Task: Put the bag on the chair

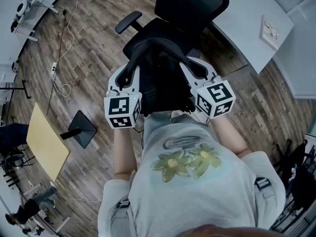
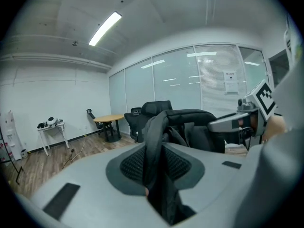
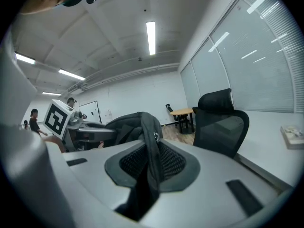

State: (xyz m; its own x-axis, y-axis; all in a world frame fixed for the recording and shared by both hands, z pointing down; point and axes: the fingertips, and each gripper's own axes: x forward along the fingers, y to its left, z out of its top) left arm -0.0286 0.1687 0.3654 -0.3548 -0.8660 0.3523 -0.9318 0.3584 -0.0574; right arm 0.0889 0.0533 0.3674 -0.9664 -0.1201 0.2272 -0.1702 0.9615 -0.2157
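A black bag (image 1: 160,80) hangs between my two grippers, right above the seat of a black office chair (image 1: 190,4). My left gripper (image 1: 127,80) is shut on one dark strap (image 2: 153,141), which runs down between its jaws. My right gripper (image 1: 195,70) is shut on the other strap (image 3: 151,146). In the left gripper view the bag's body (image 2: 194,127) bulges behind the strap, with the right gripper (image 2: 240,120) beyond it. In the right gripper view the chair's mesh back (image 3: 221,122) stands close on the right. The bag hides the seat.
A white desk (image 1: 247,28) runs along the right of the chair. On the wood floor at the left lie a power strip with cables (image 1: 54,70), a black stand base (image 1: 81,127) and a yellow tabletop (image 1: 44,142). The chair's armrest (image 1: 128,21) juts left.
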